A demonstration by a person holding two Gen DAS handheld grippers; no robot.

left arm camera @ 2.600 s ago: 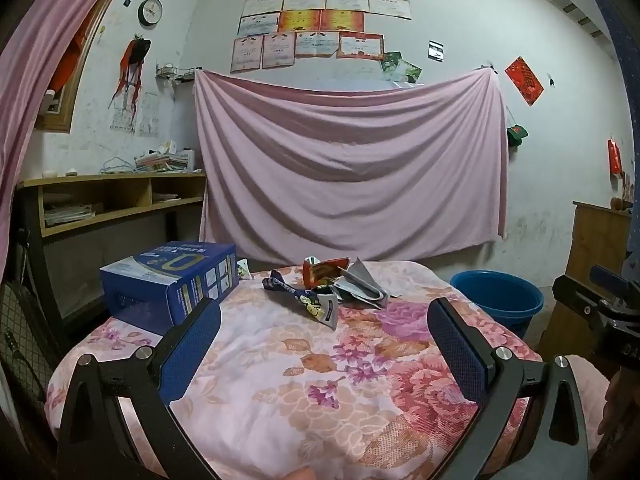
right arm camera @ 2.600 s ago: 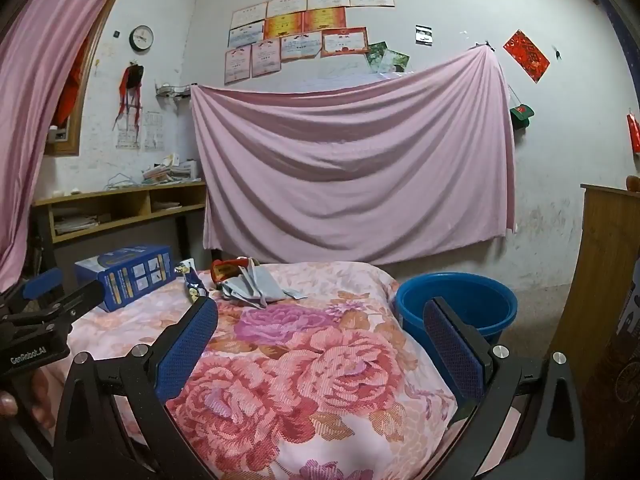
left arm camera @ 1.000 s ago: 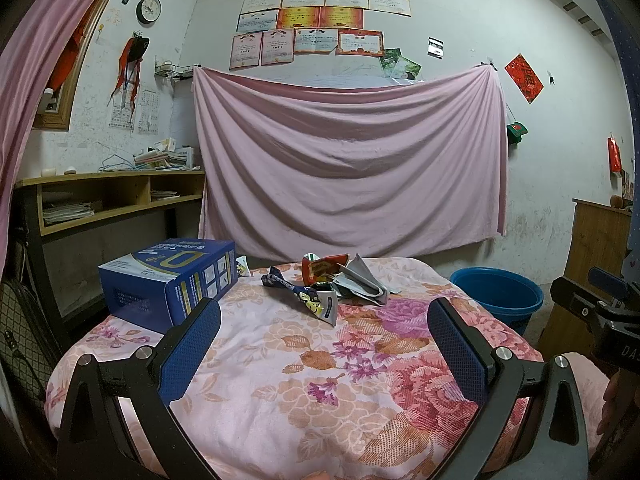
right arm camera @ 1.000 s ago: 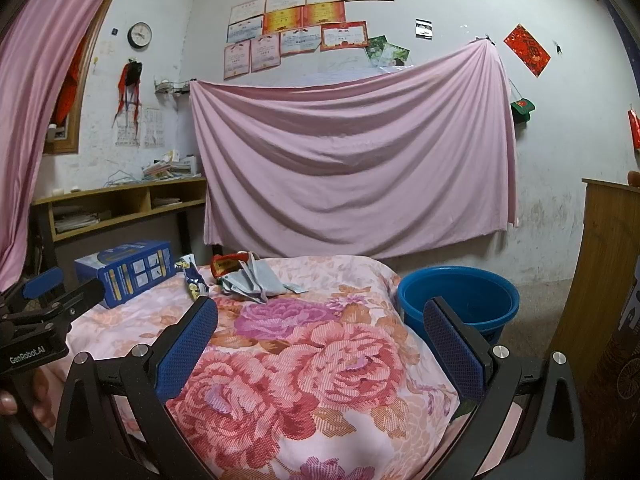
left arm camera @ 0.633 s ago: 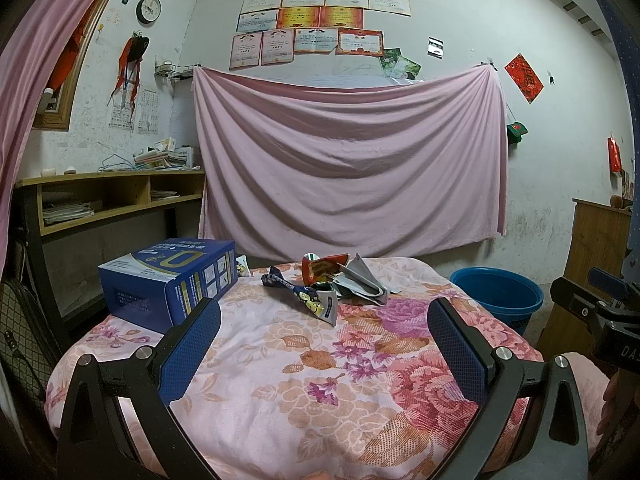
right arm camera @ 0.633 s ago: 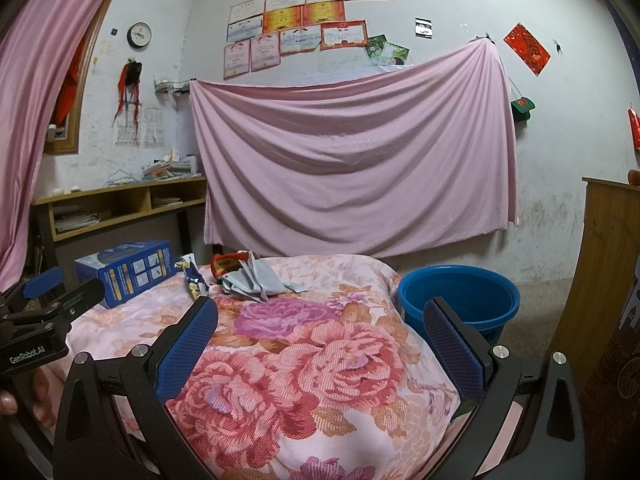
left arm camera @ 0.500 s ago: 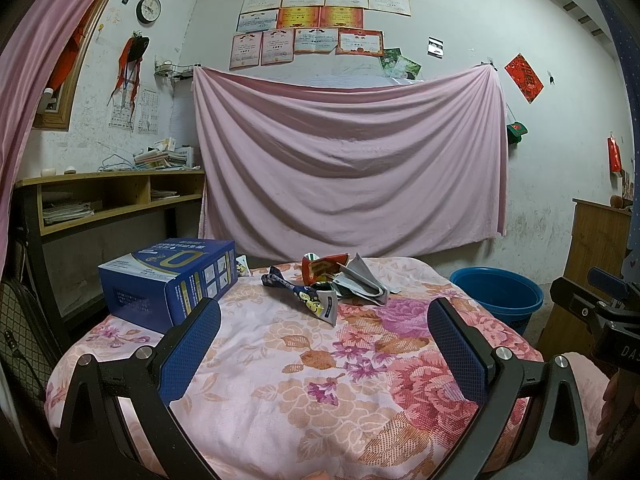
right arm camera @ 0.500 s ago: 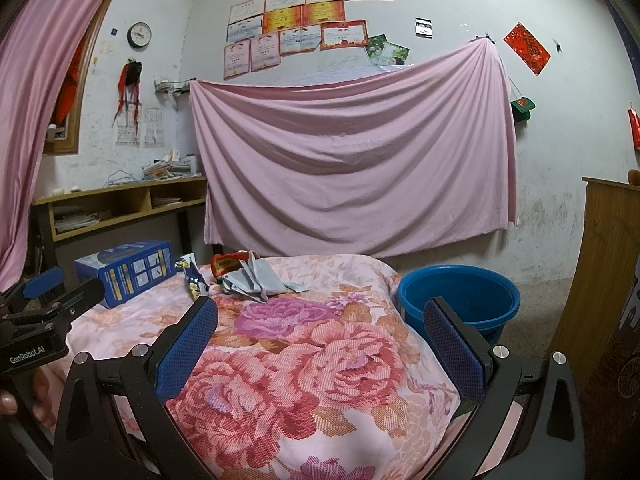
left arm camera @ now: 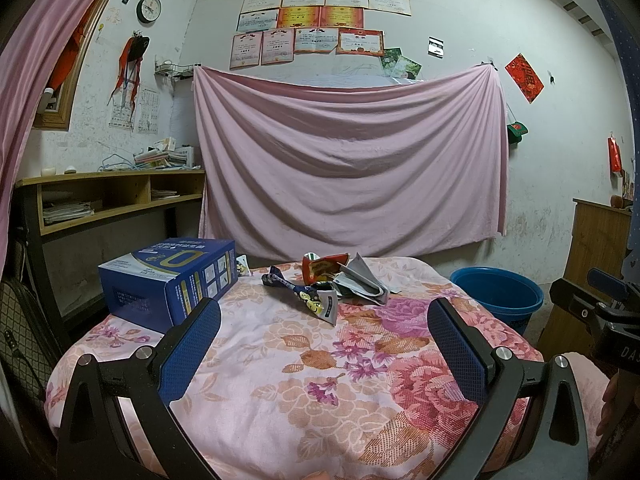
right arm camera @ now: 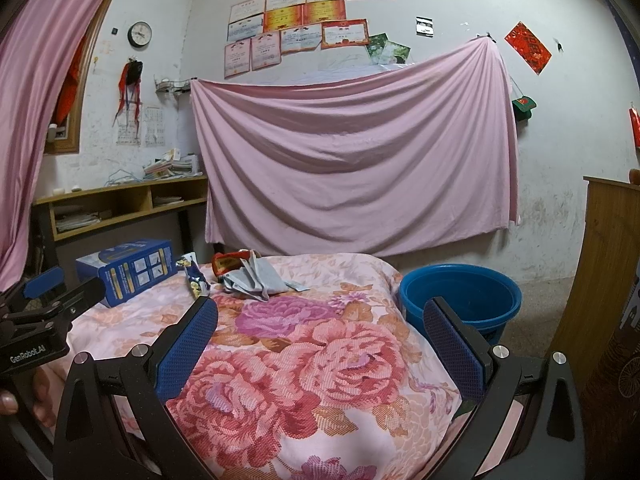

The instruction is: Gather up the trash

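Both tools are held low over the near edge of the tabletop, which is covered with a flowery pink cloth [left arm camera: 320, 360]. The left tool [left arm camera: 324, 344] has its blue pads spread wide and holds nothing. The right tool [right arm camera: 320, 340] is spread wide too, with nothing in it.

The trash sits far from both tools, at the back of the tabletop. There is a dark blue wrapper [left arm camera: 308, 296], a red packet [left arm camera: 320, 266] and some crumpled gray paper [left arm camera: 362, 280], all bunched close together. A big blue box [left arm camera: 168, 280] stands to the left of them. A blue bucket [right arm camera: 460, 296] sits on the floor just beside the right side of the tabletop.
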